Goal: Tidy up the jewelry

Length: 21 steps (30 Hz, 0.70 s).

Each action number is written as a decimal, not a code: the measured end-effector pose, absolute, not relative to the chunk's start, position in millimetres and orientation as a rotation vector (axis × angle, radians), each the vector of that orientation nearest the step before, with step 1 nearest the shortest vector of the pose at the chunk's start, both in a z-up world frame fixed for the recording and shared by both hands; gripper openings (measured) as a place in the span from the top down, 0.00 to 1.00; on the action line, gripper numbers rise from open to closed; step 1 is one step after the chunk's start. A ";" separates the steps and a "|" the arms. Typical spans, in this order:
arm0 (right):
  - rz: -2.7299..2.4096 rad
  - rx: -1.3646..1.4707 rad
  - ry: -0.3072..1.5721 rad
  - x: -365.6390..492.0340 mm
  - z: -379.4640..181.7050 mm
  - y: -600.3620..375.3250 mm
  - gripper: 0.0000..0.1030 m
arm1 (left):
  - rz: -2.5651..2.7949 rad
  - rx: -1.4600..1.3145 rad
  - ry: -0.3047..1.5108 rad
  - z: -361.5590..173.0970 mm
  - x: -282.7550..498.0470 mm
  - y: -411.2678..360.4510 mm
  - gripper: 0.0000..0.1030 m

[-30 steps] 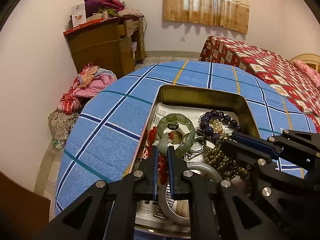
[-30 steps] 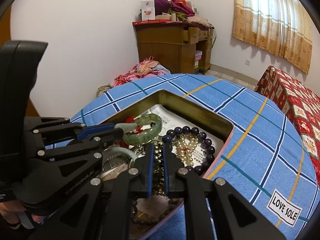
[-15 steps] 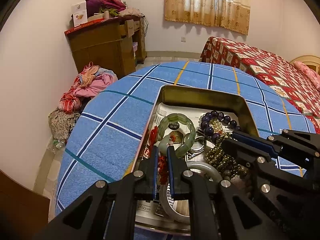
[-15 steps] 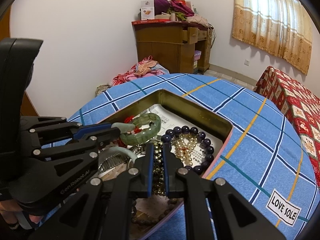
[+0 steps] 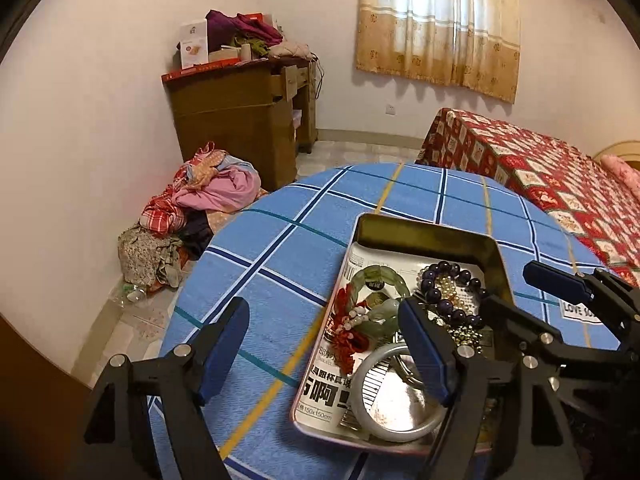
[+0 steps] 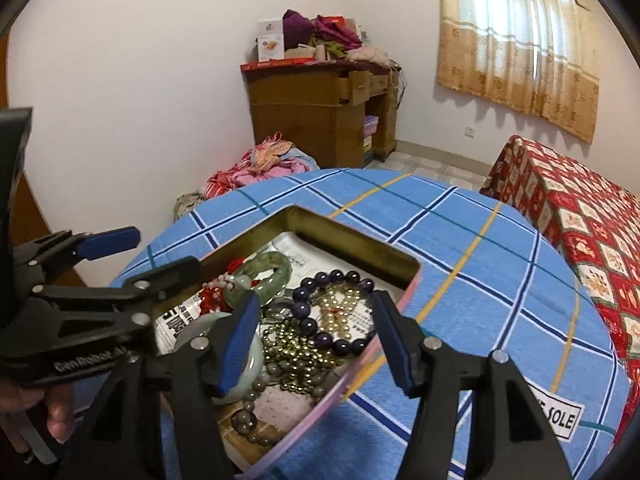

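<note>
Both sprung wide since a second ago: left gripper (image 5: pixel 326 346) and right gripper (image 6: pixel 316 338), shut before, now gaping and gripping nothing. Jewelry heaped in the open tin (image 5: pixel 424 228) on newsprint lining: green jade bracelet (image 5: pixel 378 280) toward the far left, dark purple bead bracelet (image 6: pixel 332 312) ringing a pearl strand (image 6: pixel 340 312), brassy bead chain (image 6: pixel 292 344) in the middle, pale bangle (image 5: pixel 396 396) at the near end, red tassel piece (image 5: pixel 352 328) along the left wall. Left gripper straddling the tin's left wall, one finger over the cloth, the other above the bangle. Right gripper straddling the tin's right wall, above the beads. Tin on a blue plaid tablecloth (image 5: pixel 280 280). Beyond: clothes pile (image 5: pixel 200 200) on the floor, wooden desk (image 5: pixel 240 120), red patterned bed (image 5: pixel 560 184), curtain (image 5: pixel 440 24).
</note>
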State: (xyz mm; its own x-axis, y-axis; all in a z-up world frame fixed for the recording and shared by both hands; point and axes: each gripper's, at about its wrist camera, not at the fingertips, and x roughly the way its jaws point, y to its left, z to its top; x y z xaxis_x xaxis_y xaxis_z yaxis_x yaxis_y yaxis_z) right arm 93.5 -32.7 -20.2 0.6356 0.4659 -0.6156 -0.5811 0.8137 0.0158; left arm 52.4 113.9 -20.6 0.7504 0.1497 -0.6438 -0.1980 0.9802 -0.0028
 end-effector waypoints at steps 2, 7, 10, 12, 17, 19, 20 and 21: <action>0.591 -0.189 0.646 93.1 -19.5 -33.7 0.39 | 0.199 -0.070 0.692 -19.4 49.6 115.9 0.25; 0.591 -0.183 0.648 89.5 -18.7 -37.4 0.37 | 0.214 -0.065 0.695 -17.0 46.2 118.9 0.25; 0.594 -0.187 0.640 87.0 -16.7 -37.5 0.35 | 0.218 -0.067 0.691 -15.2 43.3 120.6 0.25; 0.596 -0.187 0.636 85.7 -15.8 -38.0 0.35 | 0.220 -0.064 0.690 -14.5 42.0 120.9 0.25; 0.598 -0.185 0.636 85.6 -15.4 -38.2 0.34 | 0.221 -0.059 0.689 -13.5 42.0 119.9 0.25; 0.596 -0.186 0.636 85.6 -15.4 -38.1 0.35 | 0.221 -0.063 0.689 -13.7 42.3 120.2 0.25; 0.596 -0.185 0.636 85.8 -15.2 -38.0 0.34 | 0.222 -0.064 0.690 -13.7 42.4 120.4 0.25; 0.598 -0.185 0.637 85.7 -15.2 -38.3 0.34 | 0.222 -0.063 0.691 -13.7 42.6 120.0 0.25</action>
State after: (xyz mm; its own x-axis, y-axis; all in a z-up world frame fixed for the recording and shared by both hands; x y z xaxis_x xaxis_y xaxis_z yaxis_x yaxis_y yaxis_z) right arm 85.7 -38.3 -15.2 0.6432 0.4668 -0.6070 -0.5768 0.8167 0.0169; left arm 42.6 120.0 -13.7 0.7481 0.1818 -0.6382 -0.2236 0.9746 0.0155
